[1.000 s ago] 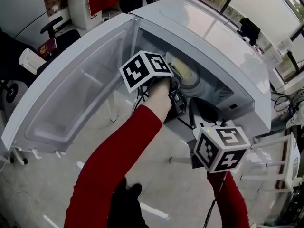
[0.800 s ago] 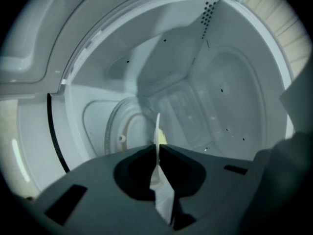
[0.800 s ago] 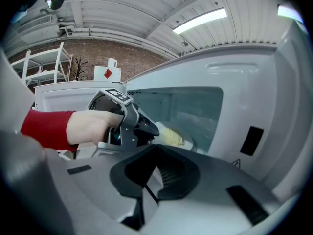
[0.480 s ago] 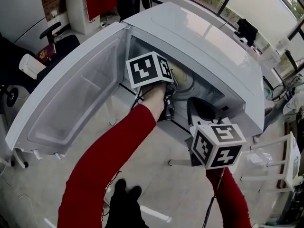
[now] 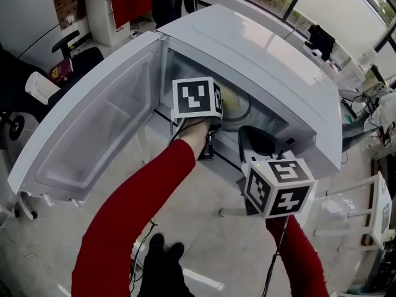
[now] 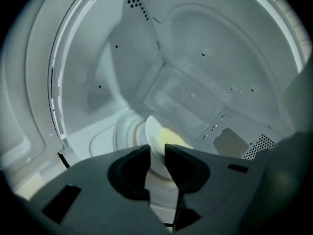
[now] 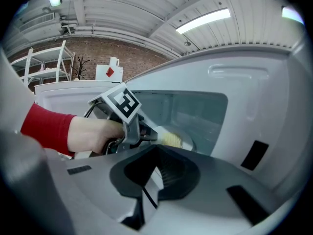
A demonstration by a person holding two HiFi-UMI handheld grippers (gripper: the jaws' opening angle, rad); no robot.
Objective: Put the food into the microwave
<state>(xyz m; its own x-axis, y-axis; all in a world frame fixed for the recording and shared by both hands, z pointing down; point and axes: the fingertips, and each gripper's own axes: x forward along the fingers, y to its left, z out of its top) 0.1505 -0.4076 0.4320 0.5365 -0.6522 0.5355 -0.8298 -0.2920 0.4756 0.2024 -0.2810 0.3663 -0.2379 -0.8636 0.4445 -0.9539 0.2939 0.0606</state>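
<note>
Deep inside the microwave [image 5: 260, 48], mid-floor, the plate of food [image 6: 168, 137] rests. My left gripper [image 6: 157, 148] has just been opening, and the rim lies loose between its jaws. Withdrawing crookedly could snag and drag the plate.
</note>
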